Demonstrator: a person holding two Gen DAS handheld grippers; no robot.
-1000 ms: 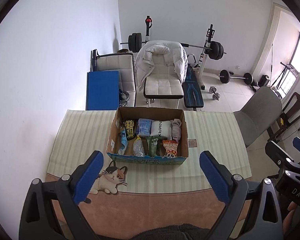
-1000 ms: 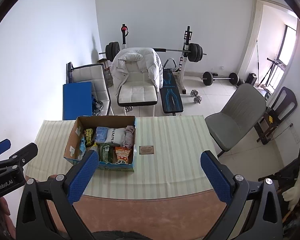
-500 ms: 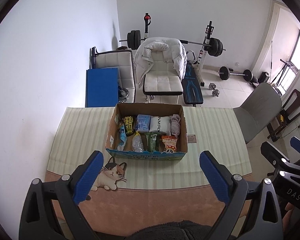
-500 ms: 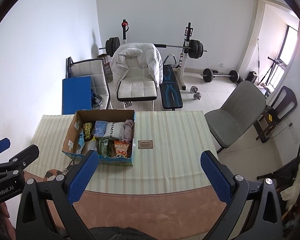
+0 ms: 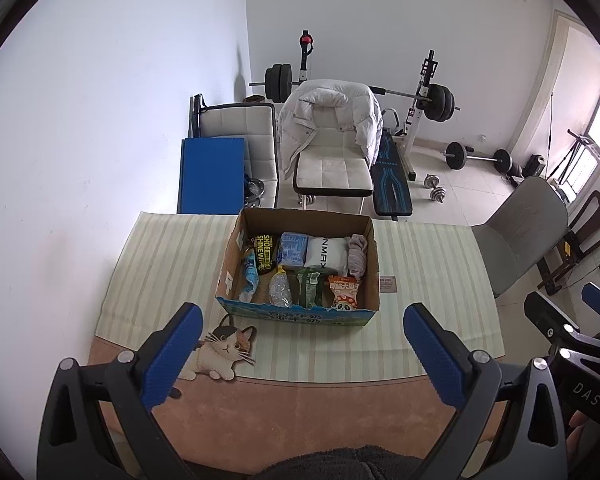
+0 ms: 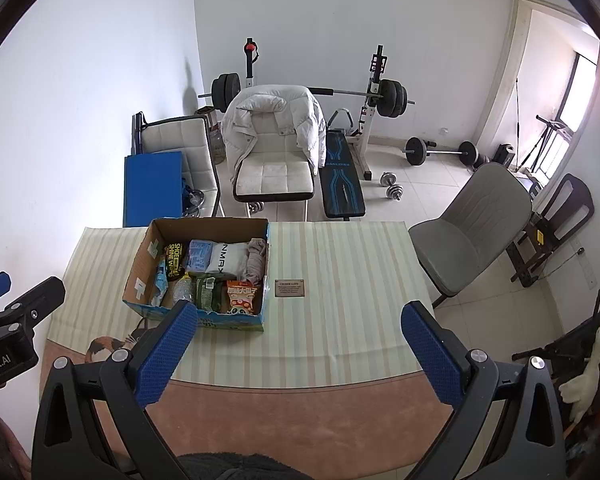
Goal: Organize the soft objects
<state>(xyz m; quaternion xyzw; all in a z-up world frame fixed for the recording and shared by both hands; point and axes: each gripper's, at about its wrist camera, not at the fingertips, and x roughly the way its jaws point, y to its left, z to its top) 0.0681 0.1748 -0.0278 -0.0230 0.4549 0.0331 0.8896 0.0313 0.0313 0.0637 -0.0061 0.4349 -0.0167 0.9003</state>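
An open cardboard box point(image 5: 226, 276) point(image 6: 138, 280) stands on the striped tablecloth. It holds several soft packs: a white XMAX pack point(image 5: 325, 253) point(image 6: 227, 262), a blue pack point(image 5: 293, 247), a grey cloth roll point(image 5: 358, 256) point(image 6: 257, 256), a black shoe-wipes pack point(image 5: 265, 252), green packs point(image 5: 310, 289) and an orange snack bag point(image 5: 343, 292) point(image 6: 241, 295). My left gripper point(image 5: 300, 354) is open and empty, above the table's near edge, well back from the box. My right gripper point(image 6: 298, 350) is open and empty, to the right of the box.
A cat-shaped mat point(image 5: 220, 350) lies in front of the box. A small card point(image 6: 289, 287) lies right of the box. Beyond the table stand a white chair with a jacket point(image 5: 332, 140), a blue board point(image 5: 212, 176), a weight bench point(image 5: 392, 184) and a grey chair point(image 6: 472, 224).
Both grippers have drawn back and up a little; the box looks slightly smaller and farther. Both stay open and empty.
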